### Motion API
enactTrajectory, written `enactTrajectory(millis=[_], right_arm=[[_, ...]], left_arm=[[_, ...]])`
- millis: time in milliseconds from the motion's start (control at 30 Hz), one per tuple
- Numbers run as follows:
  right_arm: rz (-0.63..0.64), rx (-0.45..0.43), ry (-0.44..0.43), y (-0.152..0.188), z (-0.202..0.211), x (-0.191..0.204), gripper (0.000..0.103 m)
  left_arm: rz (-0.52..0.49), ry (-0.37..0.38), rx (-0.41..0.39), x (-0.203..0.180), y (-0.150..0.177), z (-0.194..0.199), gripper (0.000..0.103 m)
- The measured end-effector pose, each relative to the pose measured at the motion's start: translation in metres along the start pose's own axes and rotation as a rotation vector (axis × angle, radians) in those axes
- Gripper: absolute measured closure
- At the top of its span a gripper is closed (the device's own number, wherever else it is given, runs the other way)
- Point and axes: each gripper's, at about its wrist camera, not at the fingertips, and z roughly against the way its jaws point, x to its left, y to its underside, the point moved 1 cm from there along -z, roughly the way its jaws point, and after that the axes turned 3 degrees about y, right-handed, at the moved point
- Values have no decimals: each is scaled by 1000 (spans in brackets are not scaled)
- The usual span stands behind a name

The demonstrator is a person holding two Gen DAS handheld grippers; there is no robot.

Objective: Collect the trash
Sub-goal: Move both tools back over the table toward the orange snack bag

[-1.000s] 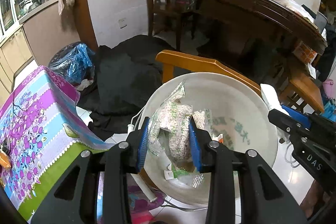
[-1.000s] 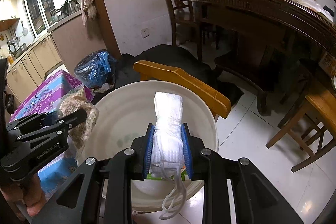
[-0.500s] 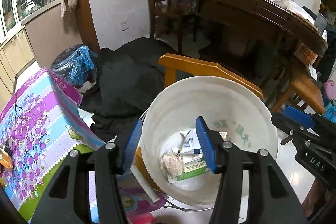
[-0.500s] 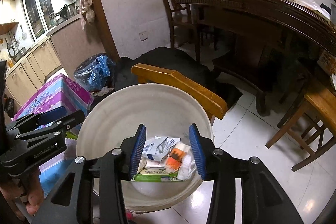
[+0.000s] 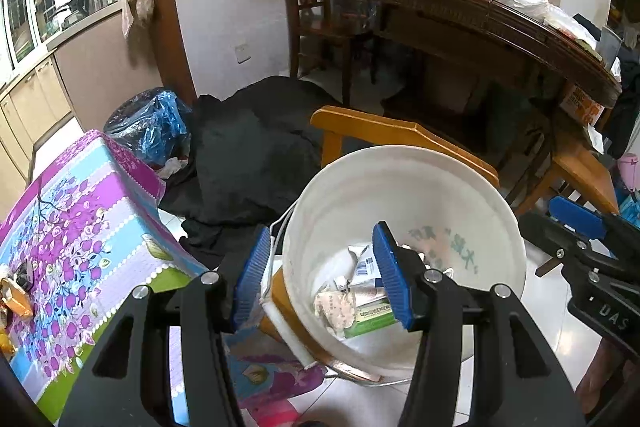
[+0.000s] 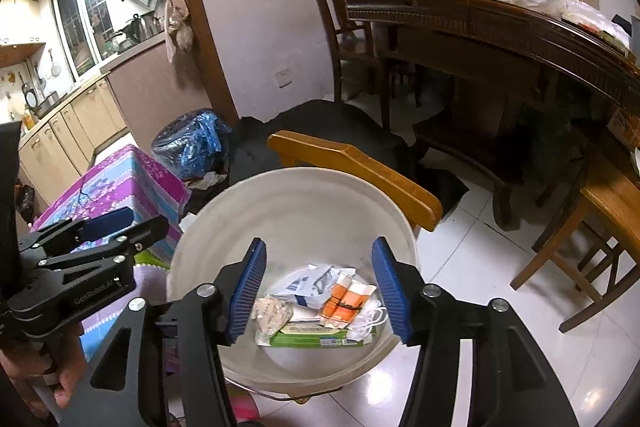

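Observation:
A white bucket (image 5: pixel 472 187) stands on the floor and shows from above in both views (image 6: pixel 304 195). At its bottom lie several pieces of trash: a speckled clear packet (image 5: pixel 334 307), a green box (image 6: pixel 308 339), an orange and white wrapper (image 6: pixel 346 301), a white face mask (image 6: pixel 370 319) and white paper packets (image 6: pixel 304 283). My left gripper (image 5: pixel 320 277) is open and empty above the bucket's left rim. My right gripper (image 6: pixel 318 291) is open and empty right above the bucket's mouth. Each gripper also shows at the edge of the other's view.
A table with a purple flowered cloth (image 5: pixel 80 211) is left of the bucket. A yellow wooden chair back (image 5: pixel 400 137) stands just behind it. A black cloth heap (image 5: pixel 256 147) and a blue trash bag (image 5: pixel 156 127) lie beyond. A dark wooden table (image 6: pixel 500 27) and stools (image 6: pixel 600 211) are on the right.
Both grippers have opened. The left let go of the speckled packet and the right let go of the white face mask; both now lie in the bucket. The jaws have spread wider since.

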Motion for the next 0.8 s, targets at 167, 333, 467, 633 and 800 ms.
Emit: enactTrajectory(millis=[167,333,467,633,800], right_arm=[[47,-30,-52,4,15,27,32],[90,-20,-179,15,25,72,20],[181,26,-249,24,30,127,5],[267,22,-325,31,41,190,5],[366,20,-380,50,44,257,5]], left_arm=[[17,-13,-5,16,12,11,47],[71,-47,5,55,35,24,45],[173,-106,-1,112,57,43,41],[299,-196,-31,191,90,82,37],[442,-314,-83,283,134,141,22]])
